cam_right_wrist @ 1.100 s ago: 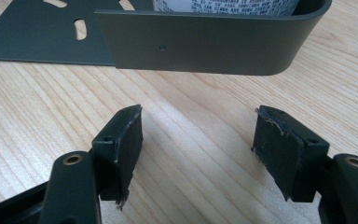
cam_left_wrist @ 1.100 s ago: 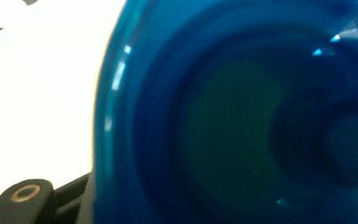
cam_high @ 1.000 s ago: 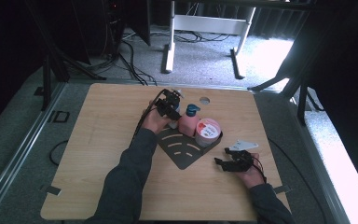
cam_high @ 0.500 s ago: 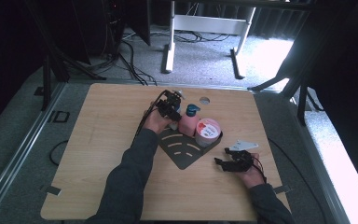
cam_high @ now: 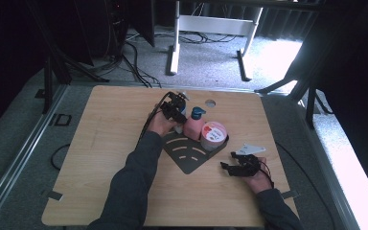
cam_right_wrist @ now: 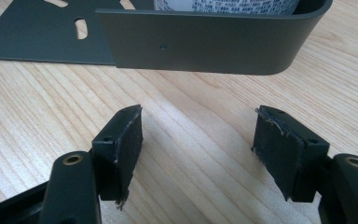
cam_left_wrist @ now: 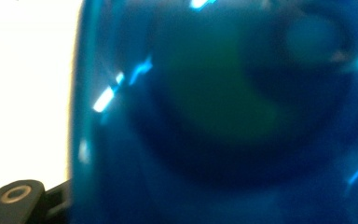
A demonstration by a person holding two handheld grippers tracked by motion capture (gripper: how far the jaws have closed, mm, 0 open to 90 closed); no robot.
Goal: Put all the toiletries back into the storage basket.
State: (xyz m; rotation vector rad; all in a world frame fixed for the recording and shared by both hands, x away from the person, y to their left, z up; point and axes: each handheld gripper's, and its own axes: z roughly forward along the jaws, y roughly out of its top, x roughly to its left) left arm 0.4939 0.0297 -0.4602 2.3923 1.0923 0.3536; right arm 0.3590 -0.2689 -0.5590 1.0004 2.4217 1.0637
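Blue plastic, blurred and glossy, crowds the left gripper view: the cap of the pink bottle [cam_high: 193,126] sits right up against the left hand-held gripper [cam_high: 176,106], whose jaws have just been opening a little; one black jaw tip peeks out at the lower left corner of that view, and whether the pads press on anything I cannot tell from the pictures. In the high view this left hand-held gripper sits on the far side of the dark metal rack [cam_high: 191,152], held by the person's left hand [cam_high: 159,123], with its tip close beside the bottle's blue pump top [cam_high: 197,113]. The bottle stands upright on the rack, and a round tub with a pink and white lid [cam_high: 214,135] stands just beside it on its right, both against the rack's raised curved wall [cam_right_wrist: 205,42]. The right hand-held gripper [cam_right_wrist: 198,149] lies low over the wooden tabletop [cam_high: 105,143], near the rack's right corner, its jaws spread with nothing but bare wood grain between the two worn black pads [cam_right_wrist: 129,140]; in the right gripper view the curved wall of the rack faces it a short way ahead, with the printed side of the tub showing above the wall's rim. A small round hole [cam_high: 210,102] marks the tabletop behind the tub, and cables run across the grey floor [cam_high: 206,62] beyond the far edge
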